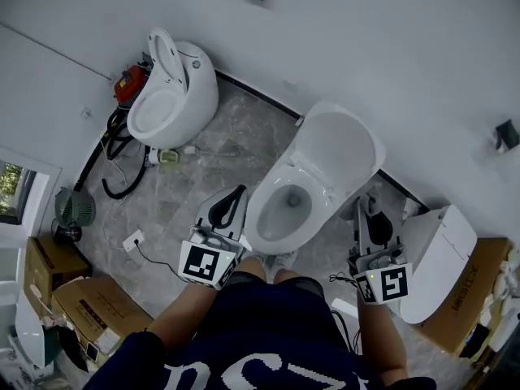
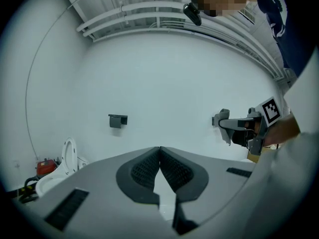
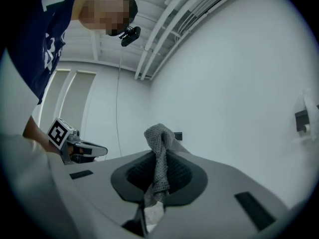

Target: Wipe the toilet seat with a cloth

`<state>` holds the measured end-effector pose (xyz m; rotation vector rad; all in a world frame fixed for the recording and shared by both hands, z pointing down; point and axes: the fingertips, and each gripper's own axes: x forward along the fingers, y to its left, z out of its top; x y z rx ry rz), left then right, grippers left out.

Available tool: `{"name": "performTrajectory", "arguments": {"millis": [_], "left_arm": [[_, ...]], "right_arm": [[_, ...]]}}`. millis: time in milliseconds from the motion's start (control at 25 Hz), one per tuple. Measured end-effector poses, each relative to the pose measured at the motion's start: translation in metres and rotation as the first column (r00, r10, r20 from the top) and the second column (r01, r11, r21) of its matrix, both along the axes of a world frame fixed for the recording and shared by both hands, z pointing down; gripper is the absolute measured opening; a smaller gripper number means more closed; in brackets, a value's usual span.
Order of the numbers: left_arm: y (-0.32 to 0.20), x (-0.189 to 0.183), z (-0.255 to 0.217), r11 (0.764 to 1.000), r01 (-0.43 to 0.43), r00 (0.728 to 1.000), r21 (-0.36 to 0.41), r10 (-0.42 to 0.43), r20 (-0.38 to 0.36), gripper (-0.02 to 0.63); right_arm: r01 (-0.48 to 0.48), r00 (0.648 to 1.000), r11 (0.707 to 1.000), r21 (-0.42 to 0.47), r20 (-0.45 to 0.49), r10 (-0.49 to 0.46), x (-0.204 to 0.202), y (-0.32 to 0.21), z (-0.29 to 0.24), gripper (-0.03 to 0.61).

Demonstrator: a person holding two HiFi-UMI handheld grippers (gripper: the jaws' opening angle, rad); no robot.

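Toilet seat (image 1: 258,222): the white ring of the middle toilet, lying directly below and in front of the standing person, lid (image 1: 340,149) raised behind it.

Nearest the viewer, two grippers flank the bowl. The left gripper (image 1: 230,203) has its jaws pressed together with nothing between them. The right gripper (image 3: 160,156) is clamped on the cloth (image 3: 158,138), a grey knitted piece that stands bunched above the pads and hangs below them.

Key relation: the seat's long axis runs from its front edge near the person's feet, up and rightward to the lid hinge. The cloth-bearing right gripper (image 1: 366,211) sits just beside the seat on its right flank, so the seat lies to its left. Both gripper views face wall and ceiling, not porcelain; by judgement, the cloth must swing leftward and tip down before contact. The cloth is apart from the seat.

Count: one cloth; two grippers; three toilets, namely the middle one, a second toilet (image 1: 175,96) farther left with lid up, and a third toilet (image 1: 443,254) at right with lid shut.
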<state>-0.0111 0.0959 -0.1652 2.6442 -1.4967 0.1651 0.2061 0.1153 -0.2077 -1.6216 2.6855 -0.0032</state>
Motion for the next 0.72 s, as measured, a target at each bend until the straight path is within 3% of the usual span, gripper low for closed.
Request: {"name": "performTrajectory", "arguments": {"millis": [440, 720], "left_arm": [[0.016, 0.03, -0.03, 0.998, -0.009, 0.999, 0.068, 0.012, -0.044, 0.02], [0.017, 0.039, -0.031, 0.998, -0.01, 1.0, 0.056, 0.012, -0.027, 0.02]], "right_arm": [[0.046, 0.996, 0.999, 0.015, -0.074, -0.045, 0.007, 0.007, -0.017, 0.052], [0.028, 0.997, 0.999, 0.034, -0.067, -0.026, 0.017, 0.002, -0.023, 0.054]]}}
